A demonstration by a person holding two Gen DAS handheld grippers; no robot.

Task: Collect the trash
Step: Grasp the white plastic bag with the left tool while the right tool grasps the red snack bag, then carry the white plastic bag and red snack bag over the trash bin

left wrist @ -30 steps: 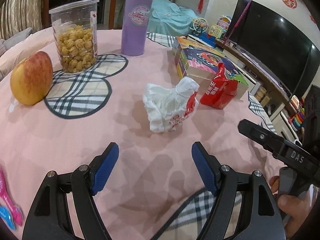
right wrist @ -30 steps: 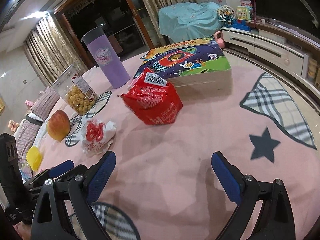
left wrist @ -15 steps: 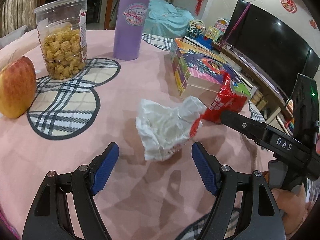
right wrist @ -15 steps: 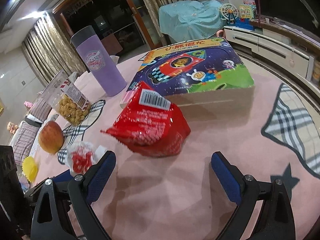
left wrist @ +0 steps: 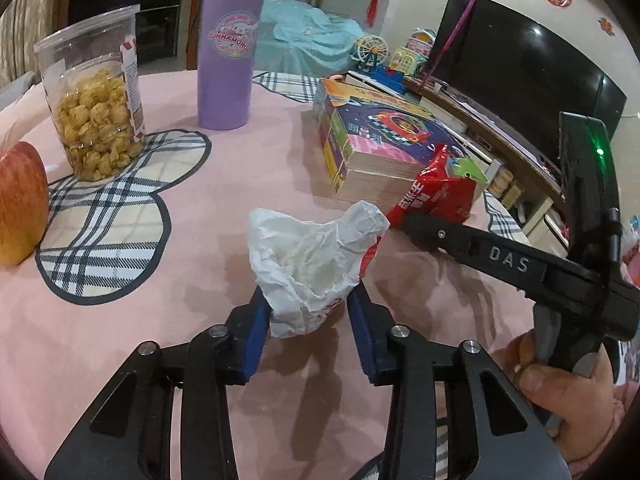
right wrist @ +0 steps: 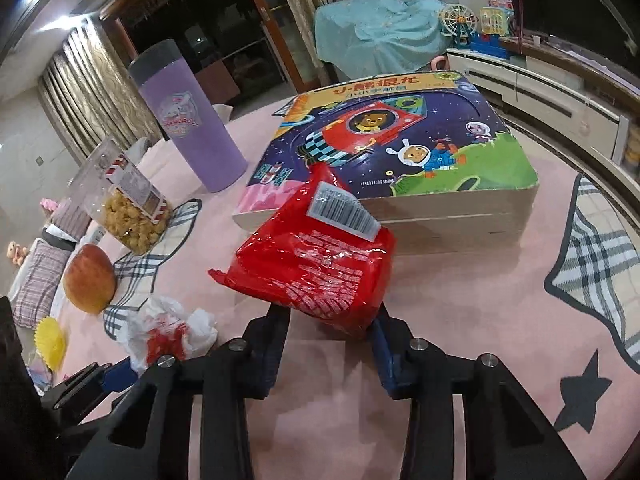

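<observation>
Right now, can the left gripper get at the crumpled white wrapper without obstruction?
Probably yes: the left gripper has just been closing, the crumpled white wrapper sits between its blue pads, which already press it, and nothing blocks it.

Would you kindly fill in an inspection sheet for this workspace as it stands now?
Surface: pink tablecloth with plaid patches.
Job's things: crumpled white wrapper; red snack bag leaning against the picture book.
Clutter: apple, snack jar, purple tumbler.
Grippers: left gripper shut on the wrapper; right gripper shut on the bag; both have just been closing.
Cables: nothing seen.
Surroundings: television, toys, curtains.
</observation>
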